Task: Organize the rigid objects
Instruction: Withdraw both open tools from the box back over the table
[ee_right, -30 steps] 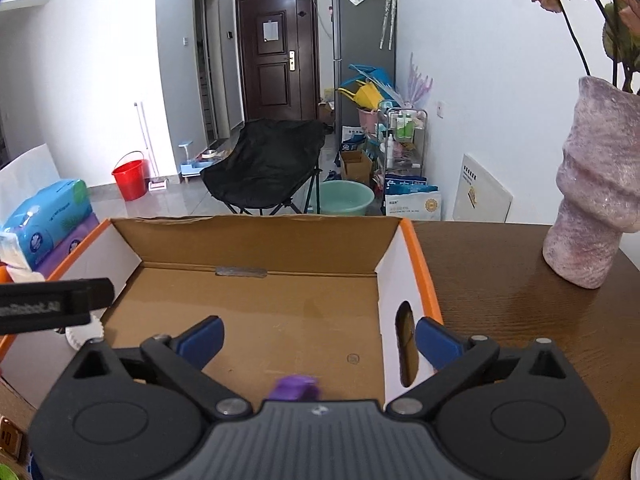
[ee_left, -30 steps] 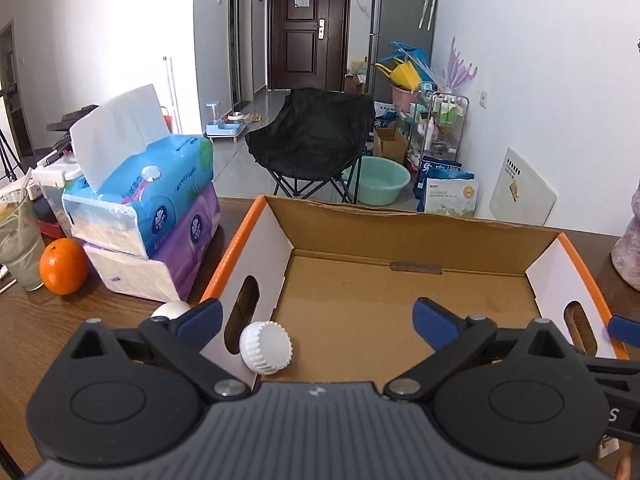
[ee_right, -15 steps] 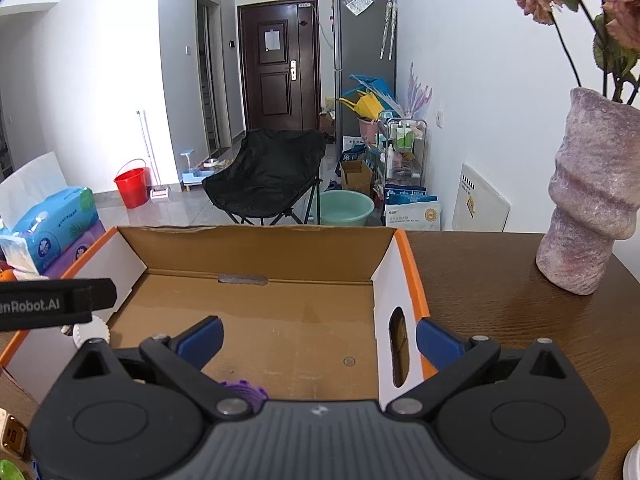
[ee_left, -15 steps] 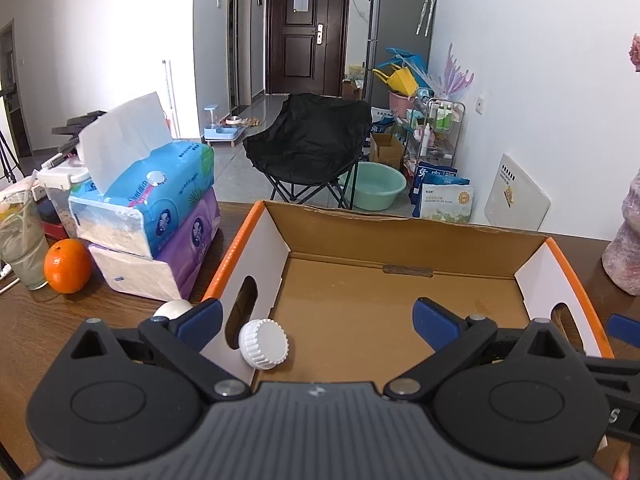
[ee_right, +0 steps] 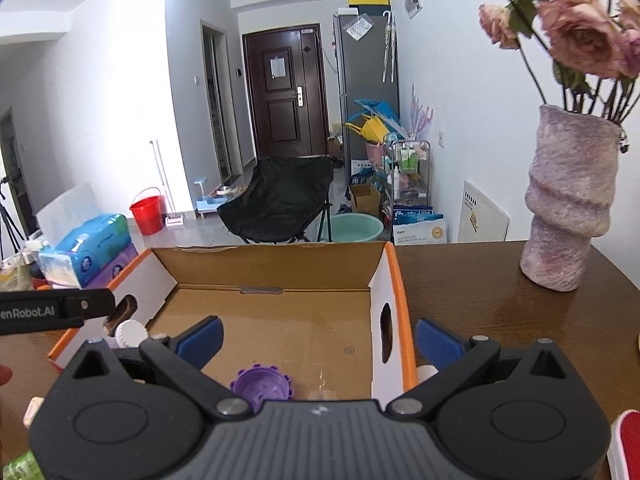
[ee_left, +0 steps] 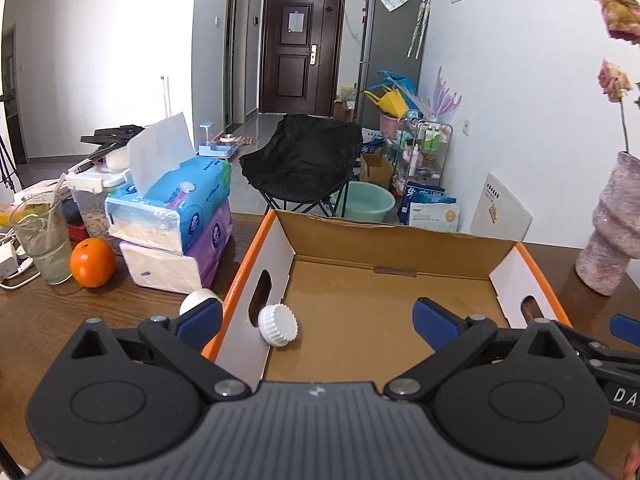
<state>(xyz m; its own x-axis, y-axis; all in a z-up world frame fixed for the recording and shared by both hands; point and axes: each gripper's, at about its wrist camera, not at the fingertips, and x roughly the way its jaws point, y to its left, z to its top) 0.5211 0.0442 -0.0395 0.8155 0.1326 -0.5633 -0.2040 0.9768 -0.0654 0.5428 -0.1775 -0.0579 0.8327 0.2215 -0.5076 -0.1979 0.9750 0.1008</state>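
Note:
An open cardboard box with orange edges lies on the brown table. Inside it a white ribbed cap leans against the left wall, and a purple toothed ring lies on the floor near the front. My left gripper hovers open above the box's near left part, nothing between its fingers. My right gripper is open too, straddling the box's right wall above the purple ring. A white egg-shaped object sits on the table just outside the left wall.
Stacked tissue packs, an orange and a glass stand left of the box. A pink-grey vase with dried roses stands at the right. A small white object lies by the box's right wall. A black chair is beyond the table.
Both grippers have drawn back and risen, so the box looks smaller and lower. The purple ring has come into fuller view under the right gripper. The white cap has not moved.

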